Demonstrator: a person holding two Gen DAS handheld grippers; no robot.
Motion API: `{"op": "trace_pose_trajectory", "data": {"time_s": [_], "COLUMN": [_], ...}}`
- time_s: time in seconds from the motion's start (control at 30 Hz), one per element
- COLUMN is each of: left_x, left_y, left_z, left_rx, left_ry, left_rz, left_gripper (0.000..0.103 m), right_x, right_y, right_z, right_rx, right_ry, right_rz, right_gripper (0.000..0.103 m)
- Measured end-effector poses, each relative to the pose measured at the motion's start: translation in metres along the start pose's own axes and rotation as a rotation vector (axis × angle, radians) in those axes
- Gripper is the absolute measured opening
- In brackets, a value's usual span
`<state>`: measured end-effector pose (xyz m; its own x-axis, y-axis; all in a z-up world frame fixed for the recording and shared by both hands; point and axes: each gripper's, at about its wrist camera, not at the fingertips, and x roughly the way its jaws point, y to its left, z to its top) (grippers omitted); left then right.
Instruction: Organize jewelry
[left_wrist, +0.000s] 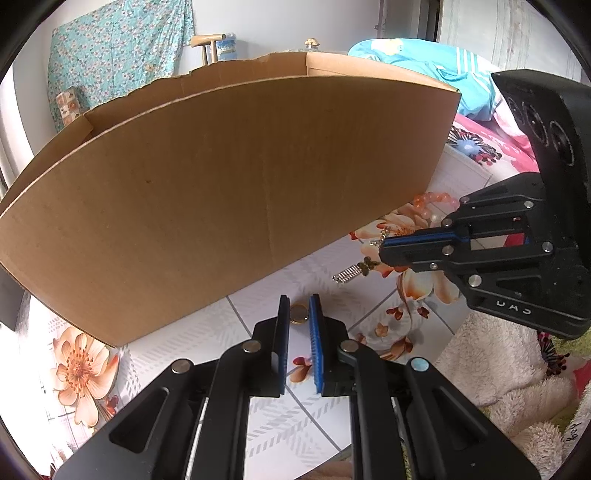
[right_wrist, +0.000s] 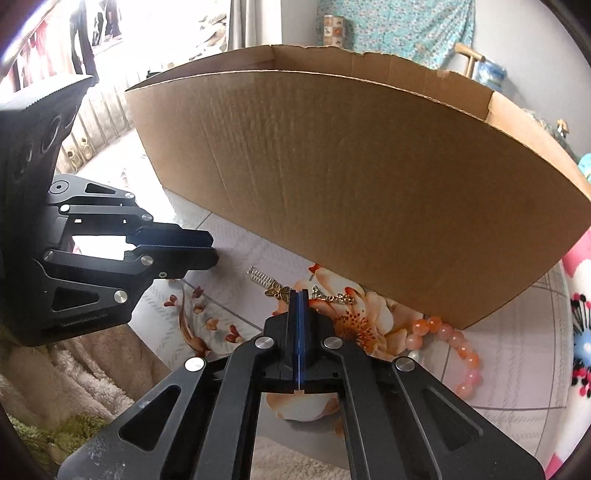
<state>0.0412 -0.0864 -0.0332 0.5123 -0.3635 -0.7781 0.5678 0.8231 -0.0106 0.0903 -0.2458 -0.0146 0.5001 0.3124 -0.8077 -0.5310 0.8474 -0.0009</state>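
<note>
Left wrist view shows the left tongs slightly parted, a gold ring on the floral bench between the tips; whether the pads press it I cannot tell. Right wrist view shows the right tongs fully closed, tips at a butterfly chain, a grip unclear. A peach bead bracelet lies by the cardboard box.

We viewed from each wrist, angled steeply down, close to the cardboard box; both views shared its near wall.
</note>
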Motion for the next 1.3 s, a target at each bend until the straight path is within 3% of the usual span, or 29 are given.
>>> {"op": "trace_pose_trajectory", "data": {"time_s": [0.4,0.63,1.3], "left_x": [0.000,0.000,-0.001], "left_y": [0.000,0.000,0.000], "left_z": [0.000,0.000,0.001], "left_rx": [0.000,0.002,-0.002], "left_ry": [0.002,0.003,0.003], "left_rz": [0.003,0.003,0.003], "left_gripper": [0.010,0.010,0.010], "right_x": [-0.013,-0.007,-0.007], "right_y": [-0.012,-0.010,-0.006], "right_z": [-0.003,-0.003,-0.001], "right_rx": [0.085,0.098,0.079], "right_ry": [0.013,0.020,0.022], "right_rz": [-0.013,-0.027,-0.014], "right_gripper": [0.006,0.015,0.009]}}
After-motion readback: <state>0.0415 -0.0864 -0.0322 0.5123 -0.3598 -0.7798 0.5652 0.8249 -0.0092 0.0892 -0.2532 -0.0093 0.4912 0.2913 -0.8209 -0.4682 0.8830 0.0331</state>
